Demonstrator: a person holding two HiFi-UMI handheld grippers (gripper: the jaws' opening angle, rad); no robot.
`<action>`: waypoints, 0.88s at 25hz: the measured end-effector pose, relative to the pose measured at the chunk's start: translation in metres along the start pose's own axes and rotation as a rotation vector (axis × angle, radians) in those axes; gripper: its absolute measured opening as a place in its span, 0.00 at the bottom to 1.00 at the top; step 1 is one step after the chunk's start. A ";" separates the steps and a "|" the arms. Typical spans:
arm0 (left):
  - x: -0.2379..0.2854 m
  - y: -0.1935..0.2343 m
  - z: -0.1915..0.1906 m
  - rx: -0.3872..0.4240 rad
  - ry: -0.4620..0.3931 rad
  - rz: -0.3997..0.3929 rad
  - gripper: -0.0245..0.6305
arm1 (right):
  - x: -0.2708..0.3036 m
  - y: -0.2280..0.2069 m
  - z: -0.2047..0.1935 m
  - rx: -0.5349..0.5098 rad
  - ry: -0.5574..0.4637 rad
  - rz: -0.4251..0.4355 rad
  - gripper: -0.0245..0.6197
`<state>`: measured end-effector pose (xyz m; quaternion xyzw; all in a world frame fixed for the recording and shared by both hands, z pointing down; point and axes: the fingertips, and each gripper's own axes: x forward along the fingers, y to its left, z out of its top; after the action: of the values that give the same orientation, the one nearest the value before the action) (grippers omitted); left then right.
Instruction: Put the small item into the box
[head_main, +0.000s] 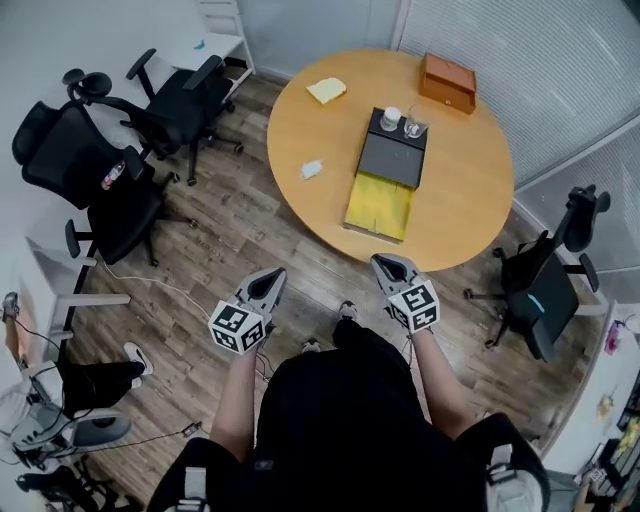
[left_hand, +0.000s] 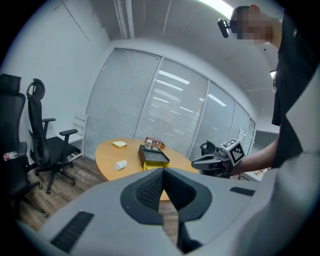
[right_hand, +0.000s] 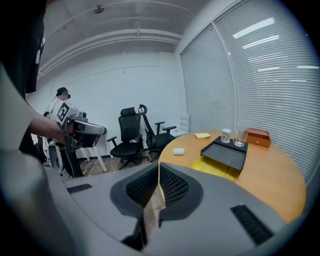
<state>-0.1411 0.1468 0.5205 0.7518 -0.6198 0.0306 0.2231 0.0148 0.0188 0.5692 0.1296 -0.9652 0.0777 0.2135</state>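
A small white crumpled item (head_main: 312, 169) lies on the left part of the round wooden table (head_main: 470, 210); it also shows in the left gripper view (left_hand: 121, 165) and the right gripper view (right_hand: 179, 150). A dark open box (head_main: 392, 158) with a yellow flap (head_main: 380, 205) sits mid-table. My left gripper (head_main: 272, 278) and right gripper (head_main: 385, 264) hang over the floor short of the table's near edge. Both are shut with nothing between the jaws, as the left gripper (left_hand: 162, 171) and right gripper (right_hand: 159, 167) show in their own views.
An orange wooden box (head_main: 447, 82), a yellow pad (head_main: 326, 90) and two glasses (head_main: 403, 122) are at the table's far side. Black office chairs (head_main: 110, 180) stand left and another chair (head_main: 545, 285) right. Cables run across the floor at lower left.
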 end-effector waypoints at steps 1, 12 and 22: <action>0.004 0.000 0.001 0.001 0.000 0.007 0.05 | 0.002 -0.005 0.000 -0.002 0.000 0.007 0.05; 0.053 0.002 0.026 0.018 -0.016 0.077 0.05 | 0.011 -0.061 0.003 0.002 -0.008 0.064 0.05; 0.073 -0.002 0.024 0.030 0.000 0.112 0.05 | 0.007 -0.085 -0.009 0.024 -0.001 0.074 0.05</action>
<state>-0.1278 0.0715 0.5220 0.7190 -0.6605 0.0526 0.2097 0.0365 -0.0619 0.5885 0.0966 -0.9684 0.0971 0.2085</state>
